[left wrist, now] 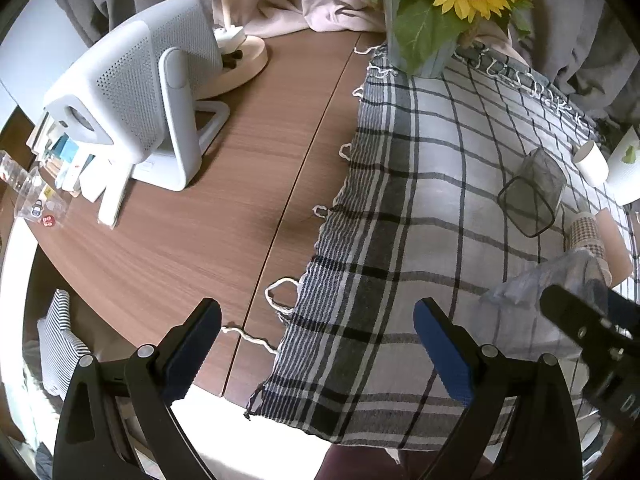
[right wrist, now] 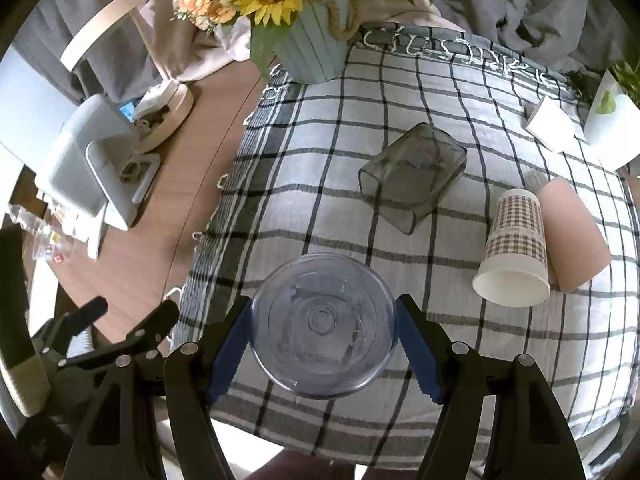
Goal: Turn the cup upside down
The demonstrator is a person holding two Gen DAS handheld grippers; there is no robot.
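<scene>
My right gripper (right wrist: 323, 326) is shut on a clear bluish plastic cup (right wrist: 323, 326), its blue pads (right wrist: 230, 350) pressing both sides. I see its round base or mouth end-on, above the checked cloth (right wrist: 440, 92). In the left wrist view the same cup (left wrist: 544, 280) shows at the right edge, held by the right gripper (left wrist: 576, 320). My left gripper (left wrist: 316, 356) is open and empty, low over the front edge of the cloth (left wrist: 400, 200) and the wooden table (left wrist: 200, 232).
On the cloth lie a dark smoked square glass (right wrist: 412, 176) on its side, a checked paper cup (right wrist: 514, 248) and a pink cup (right wrist: 576, 236) on their sides, and a white cup (right wrist: 550, 124). A sunflower pot (right wrist: 312, 52) stands at the back. A white fan heater (left wrist: 132, 92) stands left.
</scene>
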